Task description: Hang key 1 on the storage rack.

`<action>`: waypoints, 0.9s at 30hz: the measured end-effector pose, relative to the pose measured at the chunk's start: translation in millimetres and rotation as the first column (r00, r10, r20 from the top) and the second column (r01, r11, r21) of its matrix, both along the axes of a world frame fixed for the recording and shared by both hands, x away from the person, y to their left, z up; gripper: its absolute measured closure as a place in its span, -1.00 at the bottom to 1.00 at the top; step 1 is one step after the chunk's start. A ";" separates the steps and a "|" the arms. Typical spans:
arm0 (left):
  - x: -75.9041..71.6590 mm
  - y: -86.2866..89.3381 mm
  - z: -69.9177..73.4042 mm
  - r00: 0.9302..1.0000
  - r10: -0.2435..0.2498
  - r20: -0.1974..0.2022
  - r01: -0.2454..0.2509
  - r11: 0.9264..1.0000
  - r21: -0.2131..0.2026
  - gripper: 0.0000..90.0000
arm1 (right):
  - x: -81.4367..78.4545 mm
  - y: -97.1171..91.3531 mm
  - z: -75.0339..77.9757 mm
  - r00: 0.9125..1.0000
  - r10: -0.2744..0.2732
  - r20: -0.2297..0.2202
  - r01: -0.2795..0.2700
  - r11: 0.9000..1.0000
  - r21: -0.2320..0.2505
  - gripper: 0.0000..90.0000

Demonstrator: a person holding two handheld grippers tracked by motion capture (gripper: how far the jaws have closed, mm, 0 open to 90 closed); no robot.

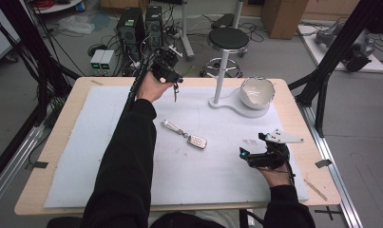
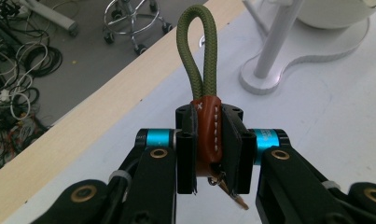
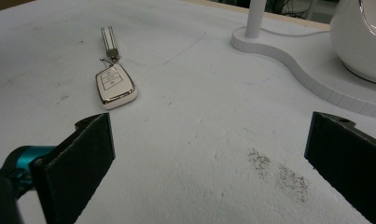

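My left gripper (image 1: 172, 76) is raised over the far middle of the table, shut on a keychain (image 2: 205, 126) with a brown leather wrap and an olive cord loop (image 2: 197, 51) sticking up past the jaws. A key hangs below it (image 1: 176, 93). A white car key fob (image 1: 197, 141) with a silver strap (image 1: 171, 126) lies flat on the white mat mid-table, also seen as the fob (image 3: 114, 85) ahead of my right gripper (image 3: 209, 158). My right gripper (image 1: 248, 156) rests low at the right, open and holding nothing.
A white stand (image 1: 236, 105) with an upright post (image 1: 220, 80) and a white bowl (image 1: 257, 91) sits at the back right. The white mat (image 1: 84, 142) covers most of the wooden table (image 1: 51, 142). A stool (image 1: 227, 40), computers and cables are on the floor beyond.
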State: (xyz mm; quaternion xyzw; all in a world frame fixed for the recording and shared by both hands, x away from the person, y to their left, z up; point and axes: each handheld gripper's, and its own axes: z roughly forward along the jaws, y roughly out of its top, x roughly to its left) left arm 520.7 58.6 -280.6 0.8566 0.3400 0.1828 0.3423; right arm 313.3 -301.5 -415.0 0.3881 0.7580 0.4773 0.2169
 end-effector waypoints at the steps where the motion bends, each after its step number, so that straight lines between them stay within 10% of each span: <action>1: -1.2 -3.5 0.5 1.000 -0.009 0.006 0.009 1.000 -0.007 0.70 | 0.3 -0.7 -0.4 1.000 0.001 0.000 -0.001 1.000 -0.002 -0.99; 27: -1.9 -44.9 -15.1 0.996 -0.087 0.033 0.087 0.996 -0.019 0.70 | 0.6 -0.2 -2.0 1.000 -0.002 -0.005 0.002 1.000 -0.017 -0.99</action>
